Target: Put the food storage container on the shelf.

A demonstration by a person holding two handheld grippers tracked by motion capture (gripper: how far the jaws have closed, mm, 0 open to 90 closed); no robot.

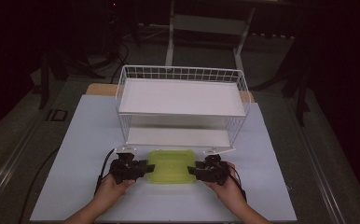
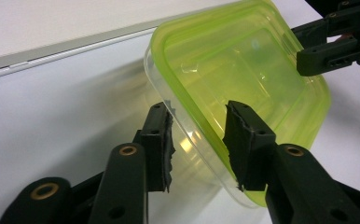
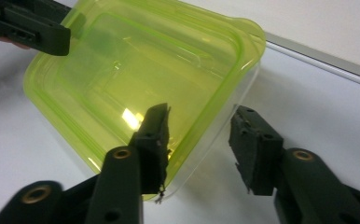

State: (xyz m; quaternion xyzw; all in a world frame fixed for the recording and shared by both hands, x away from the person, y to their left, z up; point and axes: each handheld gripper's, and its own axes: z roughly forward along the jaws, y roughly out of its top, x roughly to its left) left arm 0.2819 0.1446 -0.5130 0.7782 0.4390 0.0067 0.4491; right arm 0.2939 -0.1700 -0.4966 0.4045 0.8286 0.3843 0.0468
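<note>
A lime-green lidded plastic container (image 1: 171,165) lies flat on the white table top (image 1: 89,140), just in front of the wire rack. My left gripper (image 1: 149,168) is at its left end and my right gripper (image 1: 192,170) at its right end. In the left gripper view the jaws of my left gripper (image 2: 199,116) straddle the container's (image 2: 243,70) rim, one pad over the lid, one beside the clear wall. In the right gripper view my right gripper (image 3: 200,119) straddles the container's (image 3: 136,70) edge too, with a gap at its right pad. Both stand open.
A white wire rack (image 1: 183,98) with two flat shelves stands right behind the container, its lower shelf (image 1: 176,136) close to table height. The table's front edge lies near the person's forearms. The surroundings are dark floor and stands.
</note>
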